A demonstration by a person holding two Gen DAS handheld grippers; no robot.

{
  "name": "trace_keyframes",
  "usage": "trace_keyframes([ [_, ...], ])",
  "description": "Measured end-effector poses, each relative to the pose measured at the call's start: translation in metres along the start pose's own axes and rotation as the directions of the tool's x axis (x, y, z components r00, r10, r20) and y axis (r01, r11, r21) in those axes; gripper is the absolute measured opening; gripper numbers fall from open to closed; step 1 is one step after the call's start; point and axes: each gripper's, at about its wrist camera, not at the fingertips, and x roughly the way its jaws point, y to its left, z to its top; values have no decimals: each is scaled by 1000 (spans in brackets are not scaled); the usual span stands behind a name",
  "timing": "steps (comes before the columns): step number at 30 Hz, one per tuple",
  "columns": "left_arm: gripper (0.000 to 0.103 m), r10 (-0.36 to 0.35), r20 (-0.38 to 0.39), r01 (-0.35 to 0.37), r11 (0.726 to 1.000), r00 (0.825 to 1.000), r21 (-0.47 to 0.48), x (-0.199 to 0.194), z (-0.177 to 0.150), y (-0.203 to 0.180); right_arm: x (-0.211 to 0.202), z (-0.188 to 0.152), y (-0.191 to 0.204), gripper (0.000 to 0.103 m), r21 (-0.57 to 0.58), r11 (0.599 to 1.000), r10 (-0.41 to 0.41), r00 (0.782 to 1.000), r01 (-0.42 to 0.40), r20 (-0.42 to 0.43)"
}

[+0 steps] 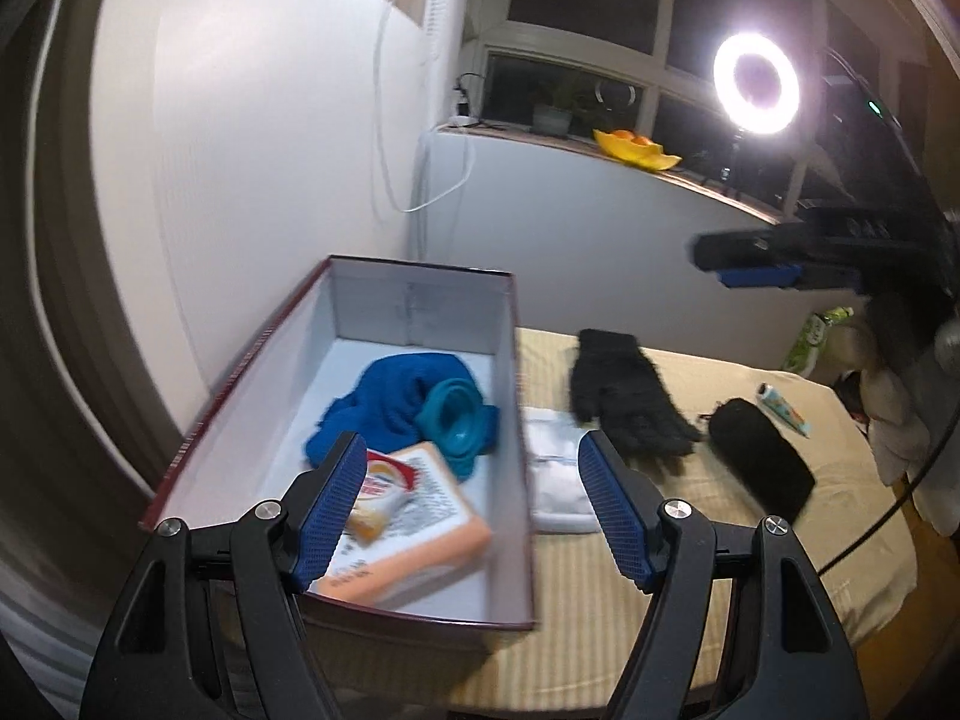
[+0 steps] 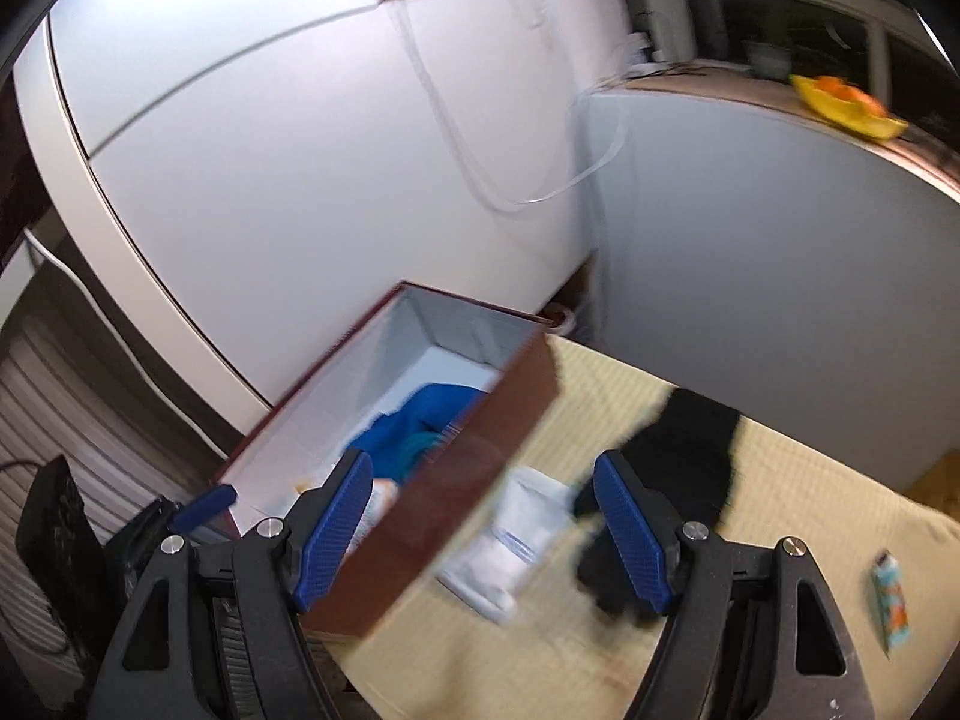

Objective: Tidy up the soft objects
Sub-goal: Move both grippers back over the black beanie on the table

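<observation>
An open box with maroon outer walls and a white inside holds a blue cloth, a teal item and an orange packet. My left gripper hovers open over the box's near end, holding nothing. On the beige mat beside the box lie folded white socks and a black fuzzy glove. My right gripper is open and empty above the box's side wall and the white socks, with the black glove to its right.
A black pouch and a small printed tube lie further right on the mat. White cabinets rise behind the box. A lit ring light and a yellow dish are by the window sill.
</observation>
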Motion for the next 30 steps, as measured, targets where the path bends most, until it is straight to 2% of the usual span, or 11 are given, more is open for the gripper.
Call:
trace_keyframes([
  [8, 73, -97, -25, 98, 995, 995, 23, 1, -7, -41, -85, -65, -78, 73, 140, 987, -85, 994, 75, 68],
  [15, 73, -194, -89, 198, 980, 977, 34, 21, -21, -89, -126, -114, -136, 73, 249, 961, -140, 989, 123, 53],
  [22, 73, -280, -163, 285, 958, 946, 10, 47, -35, -134, -126, -147, -181, 73, 325, 940, -122, 992, 107, 24],
  [30, 73, -340, -251, 333, 940, 906, -71, 84, -48, -171, -93, -159, -204, 73, 336, 939, -54, 997, 69, -56],
])
